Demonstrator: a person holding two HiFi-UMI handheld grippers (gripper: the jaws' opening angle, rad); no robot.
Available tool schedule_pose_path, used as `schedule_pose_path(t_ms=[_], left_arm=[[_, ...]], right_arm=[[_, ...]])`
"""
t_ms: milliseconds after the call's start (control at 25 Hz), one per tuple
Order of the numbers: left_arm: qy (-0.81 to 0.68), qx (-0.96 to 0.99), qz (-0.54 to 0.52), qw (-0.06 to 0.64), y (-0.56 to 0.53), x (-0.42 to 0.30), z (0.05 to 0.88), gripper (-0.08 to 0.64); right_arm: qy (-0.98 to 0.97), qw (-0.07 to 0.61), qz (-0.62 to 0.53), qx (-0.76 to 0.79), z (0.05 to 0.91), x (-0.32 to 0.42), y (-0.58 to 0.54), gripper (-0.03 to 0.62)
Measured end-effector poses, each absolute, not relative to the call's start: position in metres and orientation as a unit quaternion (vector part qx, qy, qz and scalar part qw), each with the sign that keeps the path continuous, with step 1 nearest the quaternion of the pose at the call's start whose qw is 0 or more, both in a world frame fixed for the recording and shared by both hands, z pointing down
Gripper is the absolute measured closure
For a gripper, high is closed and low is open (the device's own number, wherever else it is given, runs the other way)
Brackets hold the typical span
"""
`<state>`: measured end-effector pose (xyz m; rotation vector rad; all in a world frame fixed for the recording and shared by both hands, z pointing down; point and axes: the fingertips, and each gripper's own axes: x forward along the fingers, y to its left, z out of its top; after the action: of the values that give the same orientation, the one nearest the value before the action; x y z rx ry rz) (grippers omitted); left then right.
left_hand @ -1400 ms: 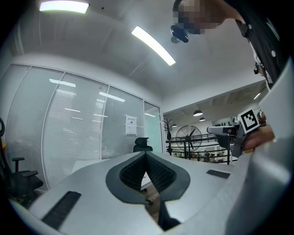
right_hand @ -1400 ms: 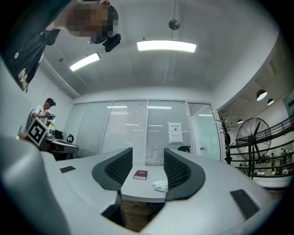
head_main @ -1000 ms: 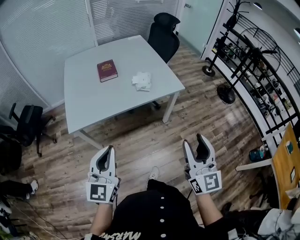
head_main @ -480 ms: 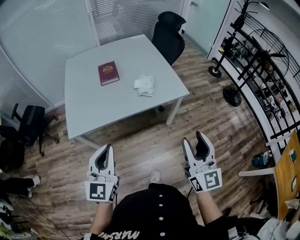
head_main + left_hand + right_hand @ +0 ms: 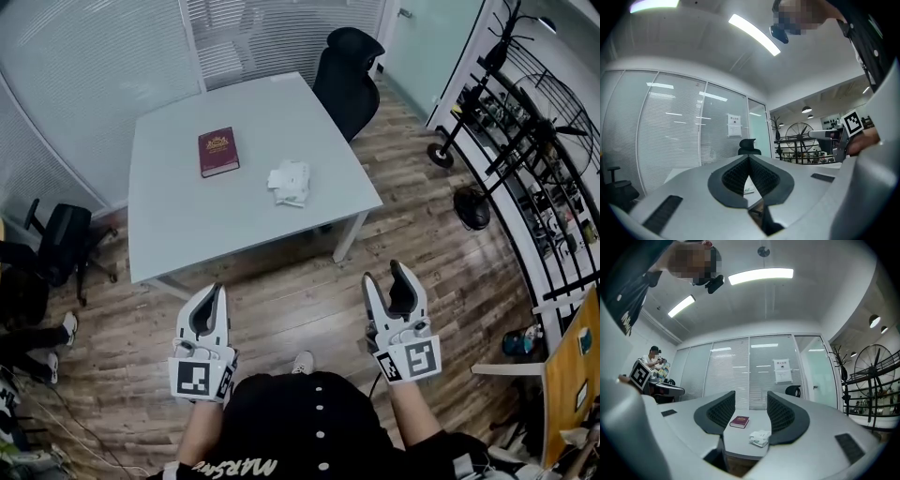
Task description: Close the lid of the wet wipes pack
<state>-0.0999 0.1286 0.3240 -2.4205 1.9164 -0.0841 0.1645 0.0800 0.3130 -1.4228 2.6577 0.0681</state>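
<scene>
The wet wipes pack [image 5: 290, 182] is a small white crumpled packet near the right side of the white table [image 5: 178, 220], well ahead of me. Whether its lid is up is too small to tell. Both grippers hang over the wooden floor, far short of the table. My left gripper [image 5: 220, 291] has its jaws pressed together and holds nothing; its own view shows the tips meeting [image 5: 749, 158]. My right gripper [image 5: 384, 274] is open and holds nothing. The pack [image 5: 759, 437] and a red book [image 5: 739, 421] show through its gap [image 5: 751, 401].
A red book [image 5: 217, 151] lies left of the pack. A black office chair [image 5: 349, 75] stands behind the table, another [image 5: 56, 246] to the left. Metal shelving [image 5: 530, 150] and a floor fan [image 5: 473, 208] line the right. Blinded glass walls [image 5: 84, 66] lie behind.
The table and room have slid slightly down and right in the head view. Both grippers keep their places and jaw states.
</scene>
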Motion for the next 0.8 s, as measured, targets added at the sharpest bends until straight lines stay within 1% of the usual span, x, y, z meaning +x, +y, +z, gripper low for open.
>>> schedule_pose_path(t_ms=[280,600,800], left_arm=[[0.619,-0.785,-0.028,0.025,0.114,-0.080,0.327,0.554],[0.632,-0.774,-0.036,0.007,0.097,-0.102,0.343,0.554],[0.623,-0.781,-0.026,0.009,0.067,-0.105,0.341,0.554]], right_arm=[[0.885,0.060,0.015,-0.461,0.319,0.168,0.059,0.382],[0.885,0.052,0.011,-0.463,0.329,0.160,0.034,0.382],[0.881,0.048,0.012,-0.470,0.331,0.157,0.011,0.382]])
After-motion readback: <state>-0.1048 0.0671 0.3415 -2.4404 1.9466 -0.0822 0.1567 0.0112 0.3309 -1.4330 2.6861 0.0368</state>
